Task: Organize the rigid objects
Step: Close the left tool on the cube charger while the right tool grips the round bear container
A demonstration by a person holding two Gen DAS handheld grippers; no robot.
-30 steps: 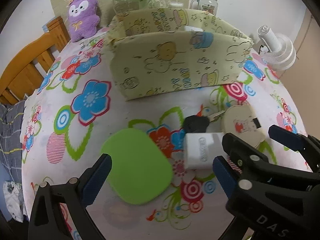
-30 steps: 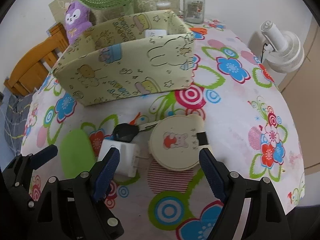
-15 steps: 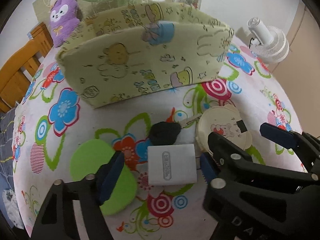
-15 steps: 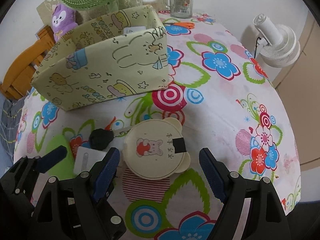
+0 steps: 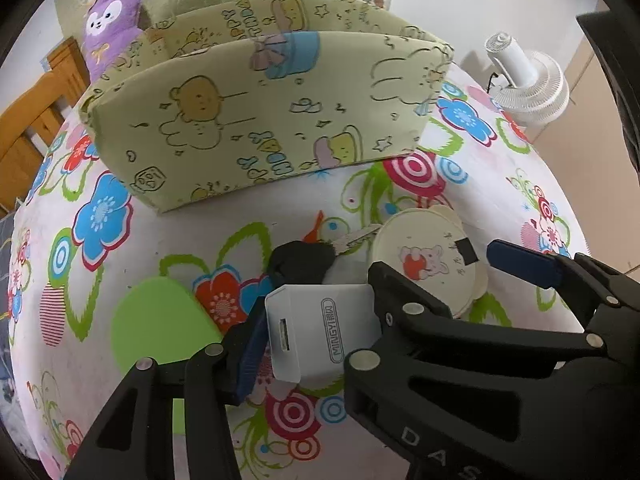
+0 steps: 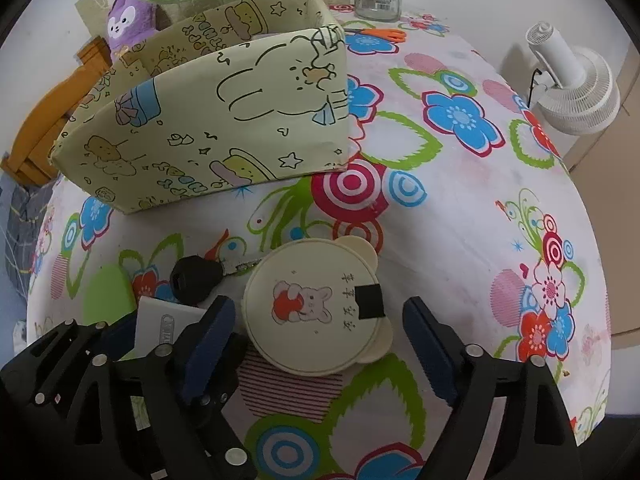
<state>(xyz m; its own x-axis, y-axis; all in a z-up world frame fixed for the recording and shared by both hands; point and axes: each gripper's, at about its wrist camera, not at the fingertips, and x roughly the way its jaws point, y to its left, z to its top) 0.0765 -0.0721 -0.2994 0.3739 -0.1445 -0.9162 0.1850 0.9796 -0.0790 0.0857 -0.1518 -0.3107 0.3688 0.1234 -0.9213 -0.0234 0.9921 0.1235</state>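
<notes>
Left gripper [image 5: 316, 344]: jaws are closed against both sides of the white rectangular plastic USB charger block [image 5: 322, 332], which appears raised and tilted, port end toward the camera. The hold is taken across the flat faces, presumably because these give the blue pads a firm seat.

Right gripper [image 6: 316, 344]: jaws stand wide apart, nothing is held. The round cream plastic lid with bear ears and a cartoon print [image 6: 316, 306] lies flat on the flowered tablecloth [image 6: 460, 208], framed between the fingers; contact cannot be confirmed. The spread is judged to be set for the lid's width.

The black-headed key [image 6: 196, 280] rests on the cloth just beside the lid, blade toward it. A flat green rounded pad [image 5: 156, 324] lies to the left of the charger.

The pale yellow fabric storage box with cartoon animals [image 5: 264, 120] stands open-topped further back, well apart from the small items; it is taken as the destination. The charger's transfer is judged to be the step in hand; lid, key and pad not yet stored.
</notes>
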